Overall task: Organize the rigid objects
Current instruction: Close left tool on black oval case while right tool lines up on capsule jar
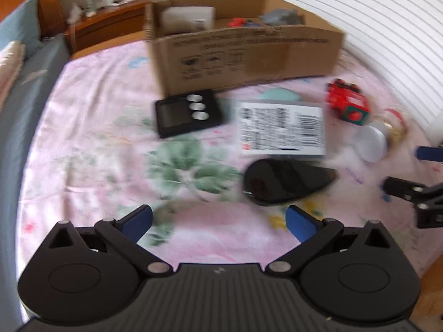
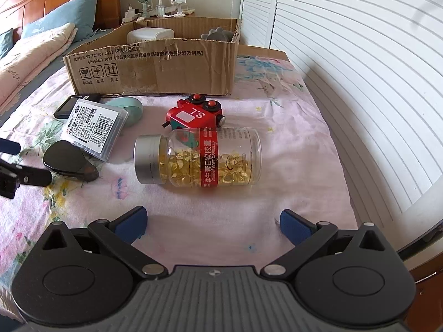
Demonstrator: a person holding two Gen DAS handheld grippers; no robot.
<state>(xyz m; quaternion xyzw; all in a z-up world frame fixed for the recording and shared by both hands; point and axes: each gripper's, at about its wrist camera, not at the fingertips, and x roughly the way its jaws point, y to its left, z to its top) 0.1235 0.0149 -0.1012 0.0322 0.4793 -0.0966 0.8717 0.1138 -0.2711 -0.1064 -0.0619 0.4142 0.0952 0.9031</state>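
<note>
Right wrist view: my right gripper (image 2: pixel 211 222) gapes, empty, facing the capsule bottle (image 2: pixel 198 159); left gripper (image 1: pixel 218 221) also spread. Next, I straddle it, then box (image 2: pixel 155 66).

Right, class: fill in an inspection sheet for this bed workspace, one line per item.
Surface: floral bedsheet, wrinkled.
Job's things: capsule bottle on its side; red toy train behind it; barcoded plastic case; black oval case; mint case; black timer; cardboard box open, partly filled.
Clutter: nothing seen.
Grippers: left gripper and right gripper open, empty.
Cables: nothing seen.
Surroundings: pillows, nightstand, louvred doors.
</note>
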